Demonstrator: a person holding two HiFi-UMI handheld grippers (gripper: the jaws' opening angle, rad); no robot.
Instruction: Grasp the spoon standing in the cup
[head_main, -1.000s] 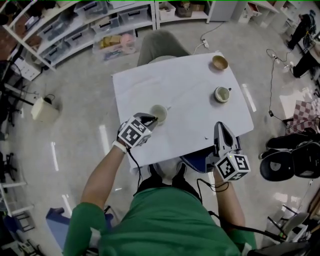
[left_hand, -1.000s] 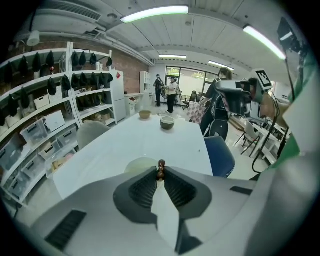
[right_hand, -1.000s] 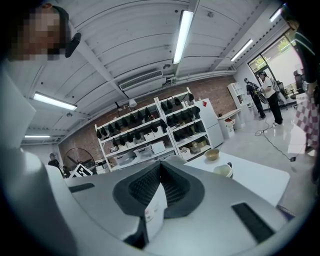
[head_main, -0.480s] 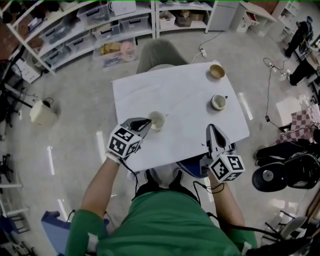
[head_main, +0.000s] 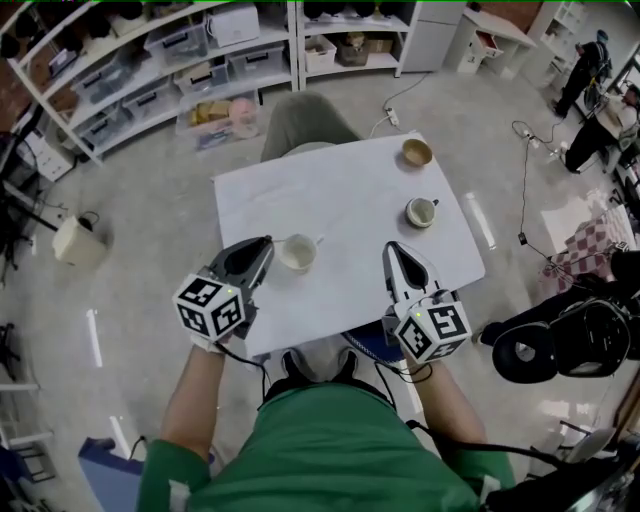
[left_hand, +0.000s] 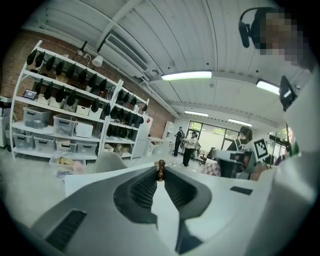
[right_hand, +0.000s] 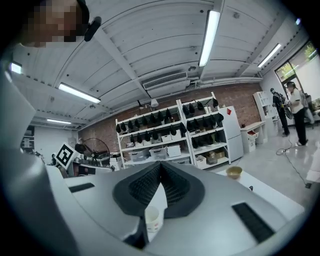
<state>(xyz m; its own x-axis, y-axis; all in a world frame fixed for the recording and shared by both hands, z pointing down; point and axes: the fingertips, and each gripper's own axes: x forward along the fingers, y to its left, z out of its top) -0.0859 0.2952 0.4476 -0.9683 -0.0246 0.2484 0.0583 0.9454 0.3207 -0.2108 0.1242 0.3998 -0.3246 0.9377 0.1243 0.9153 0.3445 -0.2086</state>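
The room is big, with a shiny grey floor and long white shelves by the wall. In the middle stands a white table. A grey chair is pushed up to its far side. A person in a green top leans over the near side and holds a tool in each hand.

The shelves hold see-through boxes. What is in them is too small to tell. One more box sits on the floor under the shelves, with yellow and pink things inside. A cream tub stands on the floor off to the left.

The left gripper is up above the near left part of the table. Its jaws are clenched on a thin brown tip. That tip is the spoon, and it pokes up between the two jaw ends. The right gripper is above the near right part. Its jaws are pressed together with nothing between them.

Three things for holding food or drink sit on the table. A brown bowl is near the far right corner. A white mug with a dark handle is a little nearer. The pale cup stands just beside the left gripper's jaw ends. It looks pale inside. I cannot tell what is in the bowl or the mug.
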